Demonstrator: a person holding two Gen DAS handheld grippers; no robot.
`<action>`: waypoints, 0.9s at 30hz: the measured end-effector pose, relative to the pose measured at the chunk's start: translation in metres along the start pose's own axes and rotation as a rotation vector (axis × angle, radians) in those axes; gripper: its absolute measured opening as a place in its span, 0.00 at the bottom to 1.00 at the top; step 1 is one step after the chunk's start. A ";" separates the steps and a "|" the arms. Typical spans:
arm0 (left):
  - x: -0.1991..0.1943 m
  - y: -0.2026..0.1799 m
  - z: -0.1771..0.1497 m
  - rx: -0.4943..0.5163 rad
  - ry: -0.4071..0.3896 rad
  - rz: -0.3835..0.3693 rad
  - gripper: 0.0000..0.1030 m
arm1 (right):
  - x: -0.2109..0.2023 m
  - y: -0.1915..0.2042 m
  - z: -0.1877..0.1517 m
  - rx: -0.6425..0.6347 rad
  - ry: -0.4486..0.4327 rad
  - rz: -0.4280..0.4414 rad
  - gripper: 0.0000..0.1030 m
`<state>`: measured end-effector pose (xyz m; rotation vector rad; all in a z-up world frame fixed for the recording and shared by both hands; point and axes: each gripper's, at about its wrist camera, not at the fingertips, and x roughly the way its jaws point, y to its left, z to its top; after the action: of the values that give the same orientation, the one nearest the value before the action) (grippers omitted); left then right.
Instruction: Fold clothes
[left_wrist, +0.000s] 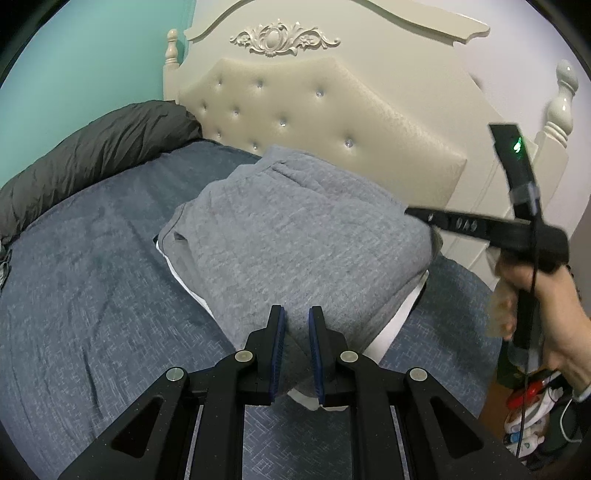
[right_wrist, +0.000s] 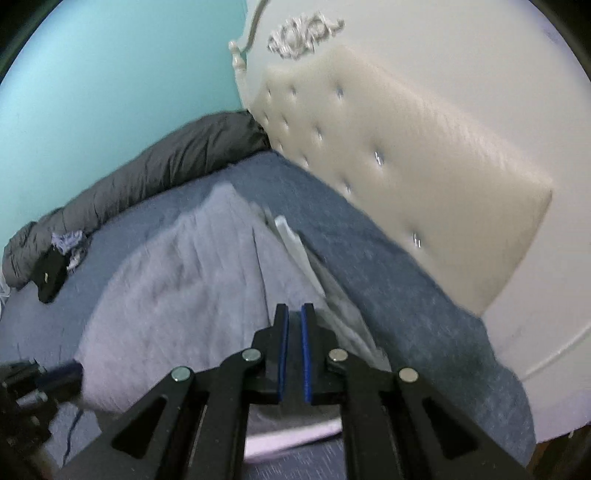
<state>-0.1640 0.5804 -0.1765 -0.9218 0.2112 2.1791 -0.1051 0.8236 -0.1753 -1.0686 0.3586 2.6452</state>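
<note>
Now | left gripper (left_wrist: 297, 325) pinching grey garment (left_wrist: 295, 229); long axis toward headboard (left_wrist: 332, 110) | right gripper (right_wrist: 294, 325) pressed together

Cream tufted headboard (left_wrist: 314, 122), teal wall (left_wrist: 92, 55).

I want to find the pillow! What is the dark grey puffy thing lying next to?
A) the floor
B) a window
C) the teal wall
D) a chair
C: the puffy grey pillow lies along the bed's far edge, right beside the teal wall.
</note>
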 end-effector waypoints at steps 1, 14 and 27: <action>0.000 -0.001 -0.001 0.005 0.001 0.002 0.13 | 0.005 0.000 -0.004 -0.003 0.015 -0.005 0.04; -0.038 0.003 0.000 -0.026 -0.016 -0.015 0.13 | -0.032 0.016 0.007 -0.024 -0.018 0.010 0.05; -0.101 0.017 -0.004 -0.064 -0.064 0.002 0.13 | -0.095 0.039 -0.004 -0.002 -0.074 0.055 0.06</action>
<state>-0.1276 0.5087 -0.1136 -0.8856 0.1126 2.2250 -0.0498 0.7712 -0.1059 -0.9718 0.3749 2.7257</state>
